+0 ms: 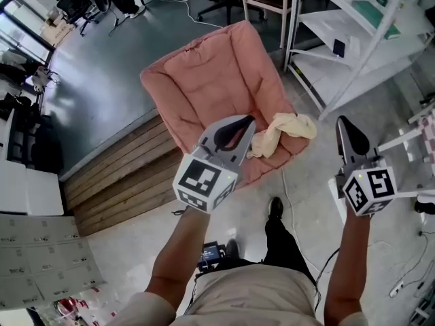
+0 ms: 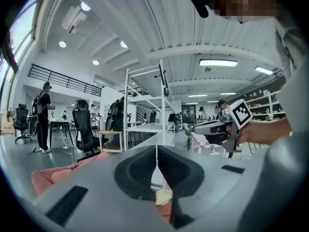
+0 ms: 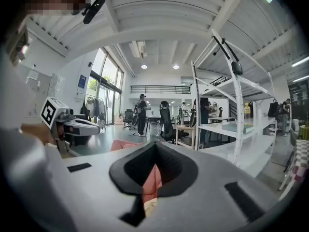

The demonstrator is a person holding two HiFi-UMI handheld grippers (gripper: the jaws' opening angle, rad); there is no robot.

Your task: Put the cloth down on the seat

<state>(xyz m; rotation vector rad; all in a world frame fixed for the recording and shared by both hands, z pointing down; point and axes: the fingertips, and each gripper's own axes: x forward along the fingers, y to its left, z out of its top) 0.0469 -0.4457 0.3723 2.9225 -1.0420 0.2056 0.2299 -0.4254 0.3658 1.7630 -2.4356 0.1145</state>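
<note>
Lying on pink seat point(image 1: 211, 80) — cream cloth point(image 1: 285, 129)

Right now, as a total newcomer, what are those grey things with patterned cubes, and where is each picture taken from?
No robot: a person holds two claw tools. The downward picture comes from a camera on their head; it shows the left claw and right claw, both shut and empty. The other two come from cameras riding on each claw, looking along its jaws. Below is a pink seat with a cream cloth lying on it, held by nothing.
</note>
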